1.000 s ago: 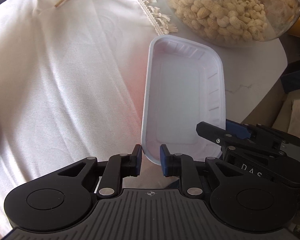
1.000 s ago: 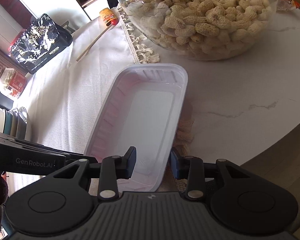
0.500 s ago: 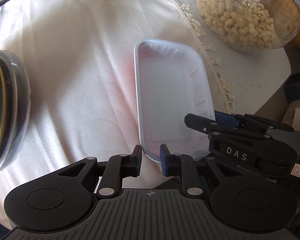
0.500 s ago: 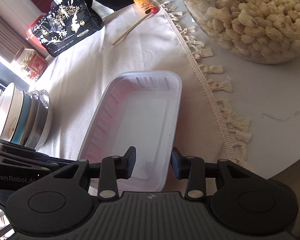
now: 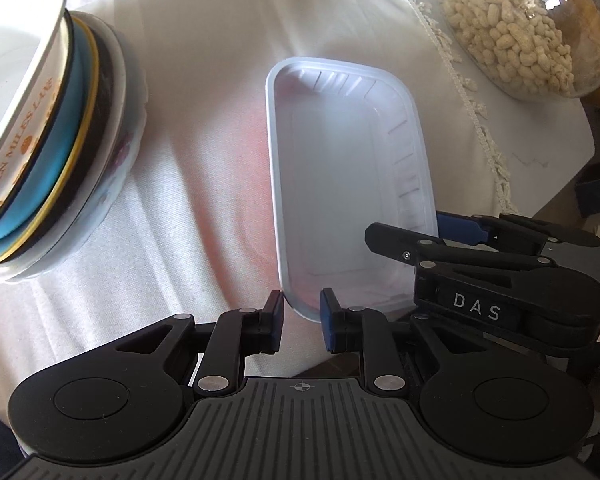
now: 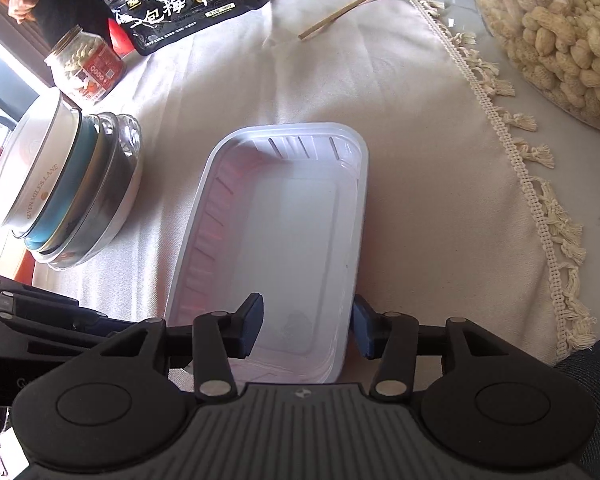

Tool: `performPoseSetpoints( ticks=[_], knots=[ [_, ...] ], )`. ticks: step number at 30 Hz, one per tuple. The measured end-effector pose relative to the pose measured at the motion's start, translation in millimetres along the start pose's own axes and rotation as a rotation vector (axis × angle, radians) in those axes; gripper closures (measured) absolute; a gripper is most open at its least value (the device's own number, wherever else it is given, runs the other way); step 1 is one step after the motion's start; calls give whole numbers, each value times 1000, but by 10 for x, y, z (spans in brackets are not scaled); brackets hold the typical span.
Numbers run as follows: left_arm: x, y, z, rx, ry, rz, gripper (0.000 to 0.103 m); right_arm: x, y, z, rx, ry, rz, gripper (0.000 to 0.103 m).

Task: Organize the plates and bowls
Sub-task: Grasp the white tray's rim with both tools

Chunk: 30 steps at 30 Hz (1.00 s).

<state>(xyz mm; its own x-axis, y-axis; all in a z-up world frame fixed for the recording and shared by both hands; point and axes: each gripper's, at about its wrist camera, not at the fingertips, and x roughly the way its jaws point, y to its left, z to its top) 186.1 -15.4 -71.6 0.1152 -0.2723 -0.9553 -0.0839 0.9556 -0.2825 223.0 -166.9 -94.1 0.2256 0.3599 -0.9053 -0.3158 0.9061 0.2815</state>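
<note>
White plastic tray (image 5: 348, 184), shallow and rectangular, held between both grippers above the cloth-covered counter (image 5: 188, 184), its long axis pointing away from the cameras. The left gripper (image 5: 301, 326) straddles the near-left corner of the rim, its jaws narrowly parted; whether the pads actually pinch the rim cannot be told. The right gripper (image 6: 306, 326) straddles the near-right wall, one blue pad inside the tray and one outside, jaws wider apart, contact likewise uncertain. A two-point hold at the near end probably serves to keep this light, flexible tray level and stop it twisting. To the left stands a nested stack of bowls (image 5: 52, 128), tilted in the fisheye view, well apart from the tray; it is the likely destination, or the tray may be set beside it. Beyond the fringed cloth edge (image 6: 540, 200) sits a glass jar of peanuts (image 5: 532, 28). Far side: black snack bag (image 6: 180, 4), small jar (image 6: 86, 68), wooden stick (image 6: 336, 16).
</note>
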Motion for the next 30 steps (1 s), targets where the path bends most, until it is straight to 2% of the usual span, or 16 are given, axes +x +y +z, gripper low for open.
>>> performPoseSetpoints(
  ticks=[4,8,15,21,26,30],
  knots=[
    [-75,98,21,-23,-75,-46,82,-28,61,60,-15,-43,-20,54],
    [-147,145,92,-24,-150,-43,82,-74,40,143,8,-98,-35,54],
    [-122,191,251,-57,-150,-72,82,14,-104,216,87,-100,-17,55],
    [-109,214,437,-93,-204,-60,82,101,-106,230,105,-108,-18,56],
    [25,202,548,-101,-175,-51,82,155,-162,242,125,-103,-18,57],
    [79,112,417,-35,-73,-54,82,173,-197,202,120,-64,15,61]
  ],
)
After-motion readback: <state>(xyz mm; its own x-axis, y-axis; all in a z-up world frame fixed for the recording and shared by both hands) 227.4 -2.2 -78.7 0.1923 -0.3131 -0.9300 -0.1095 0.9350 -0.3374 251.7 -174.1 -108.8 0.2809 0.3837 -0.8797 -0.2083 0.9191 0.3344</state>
